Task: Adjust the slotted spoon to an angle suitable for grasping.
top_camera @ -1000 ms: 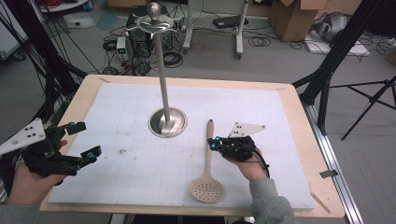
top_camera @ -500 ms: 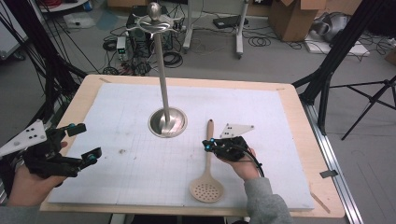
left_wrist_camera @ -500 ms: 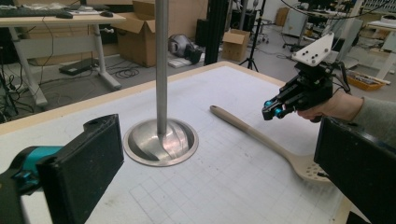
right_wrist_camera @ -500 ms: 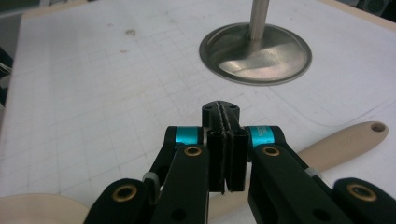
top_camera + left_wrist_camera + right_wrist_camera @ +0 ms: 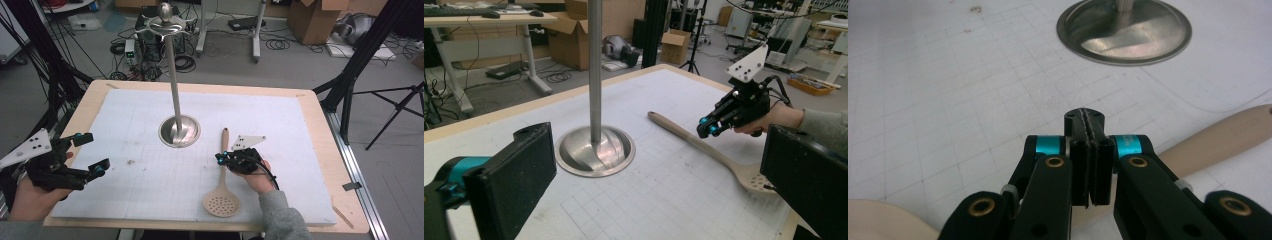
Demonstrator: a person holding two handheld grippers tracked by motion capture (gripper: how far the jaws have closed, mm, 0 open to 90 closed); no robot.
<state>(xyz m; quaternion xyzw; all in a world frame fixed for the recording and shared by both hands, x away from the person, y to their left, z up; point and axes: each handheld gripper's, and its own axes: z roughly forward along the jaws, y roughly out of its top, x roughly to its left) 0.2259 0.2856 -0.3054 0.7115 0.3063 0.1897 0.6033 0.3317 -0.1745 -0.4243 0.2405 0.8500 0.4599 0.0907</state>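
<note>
Even, soft overhead light fills the room, leaving only faint shadows on the white mat (image 5: 280, 125). A dull sheen glints off the metal stand base (image 5: 1124, 31) beyond the right gripper (image 5: 1089, 165). The left gripper (image 5: 664, 175) blurs close up.

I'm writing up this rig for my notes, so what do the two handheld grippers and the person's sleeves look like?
Both the left gripper and right gripper are black, with teal bands near the jaws and brass-coloured pivot pins. Each carries a pale three-cornered plate with small holes. A black cable loops from the right one. The sleeve is grey.
</note>
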